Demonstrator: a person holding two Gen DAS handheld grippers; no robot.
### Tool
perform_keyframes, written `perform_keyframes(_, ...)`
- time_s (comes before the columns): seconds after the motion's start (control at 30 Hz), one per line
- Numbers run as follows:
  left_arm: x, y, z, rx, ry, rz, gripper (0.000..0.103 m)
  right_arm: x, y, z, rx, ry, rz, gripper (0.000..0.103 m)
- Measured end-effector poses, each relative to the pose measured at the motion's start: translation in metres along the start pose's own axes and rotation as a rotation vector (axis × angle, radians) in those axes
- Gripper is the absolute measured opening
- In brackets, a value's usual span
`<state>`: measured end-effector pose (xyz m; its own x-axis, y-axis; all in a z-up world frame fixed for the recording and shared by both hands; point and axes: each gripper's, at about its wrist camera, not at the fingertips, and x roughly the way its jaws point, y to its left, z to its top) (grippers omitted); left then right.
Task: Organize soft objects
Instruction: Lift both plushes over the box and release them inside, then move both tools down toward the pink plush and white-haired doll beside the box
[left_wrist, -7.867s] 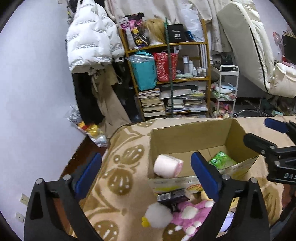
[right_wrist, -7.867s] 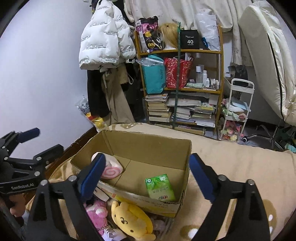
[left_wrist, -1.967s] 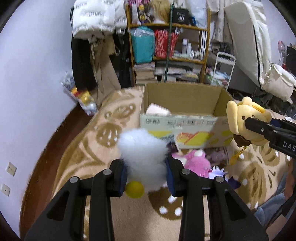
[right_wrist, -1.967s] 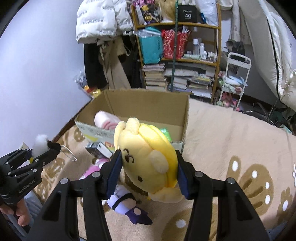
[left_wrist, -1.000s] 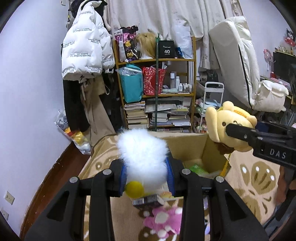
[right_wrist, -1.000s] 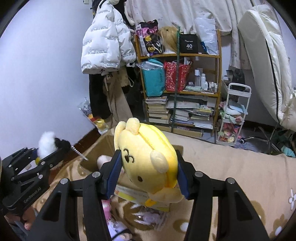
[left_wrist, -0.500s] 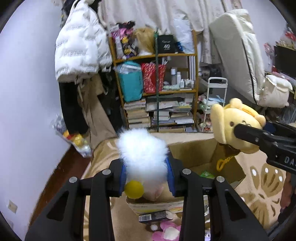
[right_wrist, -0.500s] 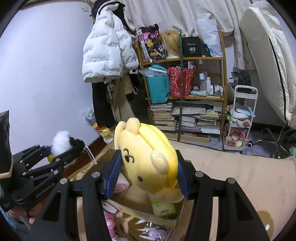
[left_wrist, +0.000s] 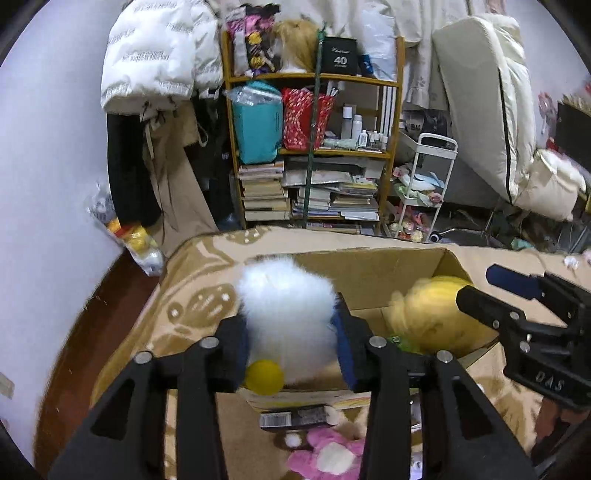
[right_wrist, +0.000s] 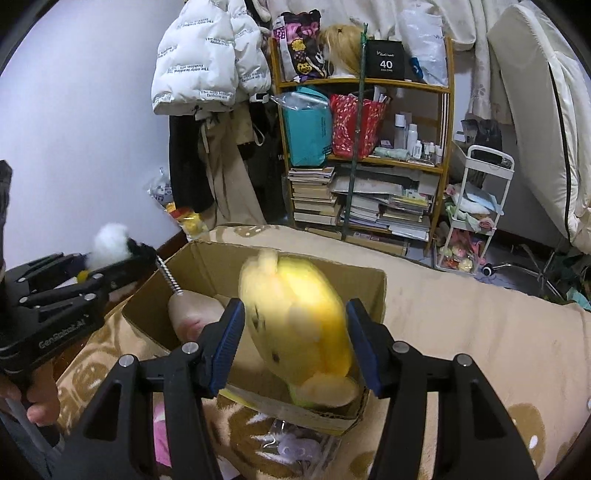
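A white fluffy toy (left_wrist: 288, 306) with a yellow ball sits between the blue pads of my left gripper (left_wrist: 291, 339), whose jaws are opening; the pads still touch the fluff. It hangs over the near left corner of the open cardboard box (left_wrist: 369, 258). In the right wrist view the left gripper (right_wrist: 129, 258) holds the white fluffy toy (right_wrist: 109, 240), a chain dangling from it. My right gripper (right_wrist: 295, 332) is opening, with gaps on both sides of the blurred yellow plush (right_wrist: 299, 317), which drops into the box (right_wrist: 207, 266). The yellow plush (left_wrist: 428, 314) lies in the box's right half.
A pink-swirl roll (right_wrist: 188, 314) and a green pack (left_wrist: 404, 341) lie in the box. A pink plush (left_wrist: 325, 454) and a black packet (left_wrist: 295, 419) lie on the patterned blanket (left_wrist: 192, 295) before it. Behind stand a bookshelf (left_wrist: 314, 147) and a white cart (left_wrist: 424, 184).
Both grippers came down over the box. The right jaws spread and the yellow plush slipped out toward the box floor. The left jaws widened a little around the white toy.
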<state>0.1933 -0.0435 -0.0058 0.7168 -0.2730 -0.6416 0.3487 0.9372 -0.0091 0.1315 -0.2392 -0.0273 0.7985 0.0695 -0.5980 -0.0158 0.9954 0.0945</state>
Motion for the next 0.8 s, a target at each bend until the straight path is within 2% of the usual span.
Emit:
perform_keyframes(0.07,0.001,0.001,-0.002,-0.011,-0.003,0.006,0.056,-0.001,0.0,-0.001,-0.002,0.0,-0.01,0.061)
perform_keyframes(0.17,0.001,-0.001,-0.005,0.015,-0.002,0.03,0.059,0.001,0.0,-0.002,0.001,0.012,-0.017,0.061)
perform_keyframes(0.3,0.002,0.002,-0.011,0.005,0.028,0.045,0.077,0.004,0.001,-0.007,0.001,0.037,-0.022,0.061)
perform_keyframes(0.33,0.002,0.004,-0.013,-0.003,0.047,0.055,0.08,0.004,0.001,-0.008,0.0,0.041,-0.023,0.065)
perform_keyframes(0.43,-0.001,0.009,-0.017,-0.013,0.062,0.066,0.082,0.0,0.003,-0.013,0.003,0.047,-0.029,0.078)
perform_keyframes(0.57,-0.01,0.013,-0.023,-0.024,0.081,0.088,0.088,-0.011,0.004,-0.016,0.006,0.038,-0.032,0.089)
perform_keyframes(0.8,-0.031,0.007,-0.036,0.027,0.111,0.086,0.09,-0.034,0.005,-0.019,0.034,0.022,-0.01,0.09)
